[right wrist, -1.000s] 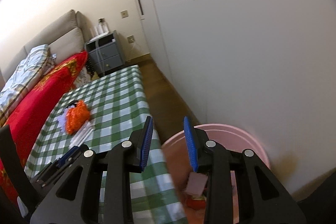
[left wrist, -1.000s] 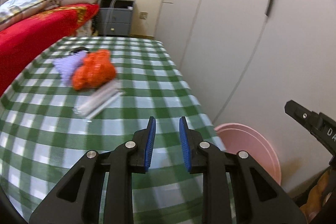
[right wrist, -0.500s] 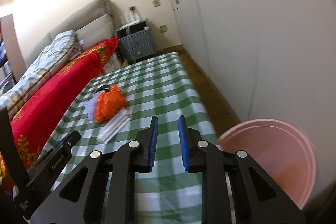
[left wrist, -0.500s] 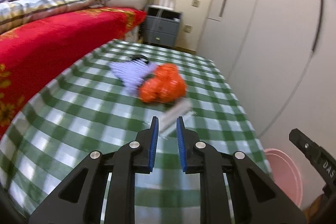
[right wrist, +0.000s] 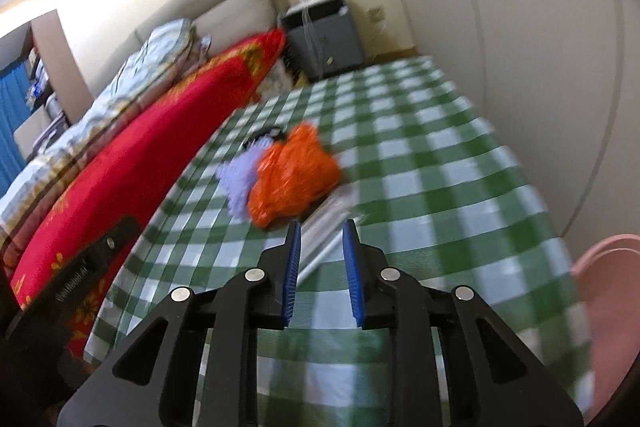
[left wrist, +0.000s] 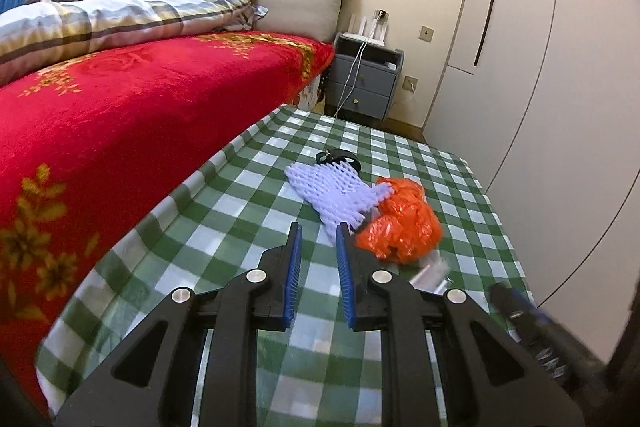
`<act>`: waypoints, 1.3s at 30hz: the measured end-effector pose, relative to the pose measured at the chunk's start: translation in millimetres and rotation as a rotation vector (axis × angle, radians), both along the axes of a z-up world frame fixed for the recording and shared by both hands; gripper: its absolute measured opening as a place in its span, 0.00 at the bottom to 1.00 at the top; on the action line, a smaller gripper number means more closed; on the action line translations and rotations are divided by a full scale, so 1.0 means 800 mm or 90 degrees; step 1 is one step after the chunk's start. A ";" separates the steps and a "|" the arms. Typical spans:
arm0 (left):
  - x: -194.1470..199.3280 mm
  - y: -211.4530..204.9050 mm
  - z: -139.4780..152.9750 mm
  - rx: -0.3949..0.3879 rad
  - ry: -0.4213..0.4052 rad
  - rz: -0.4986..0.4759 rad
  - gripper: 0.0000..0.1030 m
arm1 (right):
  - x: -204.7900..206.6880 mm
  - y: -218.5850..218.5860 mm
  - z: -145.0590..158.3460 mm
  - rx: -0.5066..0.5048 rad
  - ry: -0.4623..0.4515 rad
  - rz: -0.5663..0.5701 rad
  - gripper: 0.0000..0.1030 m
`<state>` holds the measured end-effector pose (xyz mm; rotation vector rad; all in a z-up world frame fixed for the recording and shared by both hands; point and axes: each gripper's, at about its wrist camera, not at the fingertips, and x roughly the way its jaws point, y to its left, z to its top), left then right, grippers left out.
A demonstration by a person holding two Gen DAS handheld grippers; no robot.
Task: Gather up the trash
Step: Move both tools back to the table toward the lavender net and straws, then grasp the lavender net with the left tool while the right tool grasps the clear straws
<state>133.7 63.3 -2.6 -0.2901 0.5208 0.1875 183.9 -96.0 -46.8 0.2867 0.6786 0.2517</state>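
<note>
On the left I am seeing the red blanket (left wrist: 120,115) beside the checked cloth (left wrist: 248,227). My left gripper (left wrist: 318,247) is hovering over the cloth – jaws a narrow gap apart, nothing between them. Ahead the purple foam net (left wrist: 336,193) is lying, touching the orange plastic bag (left wrist: 404,223). My right gripper (right wrist: 320,247) is opening its jaws, holding nothing – a clear wrapper (right wrist: 324,227) is lying just ahead. At the far right the pink bin (right wrist: 612,307) is standing.
</note>
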 end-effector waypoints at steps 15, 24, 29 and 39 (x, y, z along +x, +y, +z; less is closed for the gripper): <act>0.069 -0.006 -0.034 -0.011 0.067 -0.077 0.17 | 0.062 0.045 -0.047 -0.065 0.115 0.015 0.42; 0.115 -0.002 -0.046 -0.022 0.084 -0.085 0.21 | 0.054 -0.003 -0.047 -0.082 0.133 -0.041 0.08; 0.135 -0.007 -0.051 -0.019 0.101 -0.092 0.42 | 0.056 -0.016 -0.046 -0.080 0.129 -0.049 0.07; 0.162 -0.014 -0.069 -0.010 0.159 -0.088 0.42 | 0.055 -0.018 -0.044 -0.074 0.113 -0.037 0.02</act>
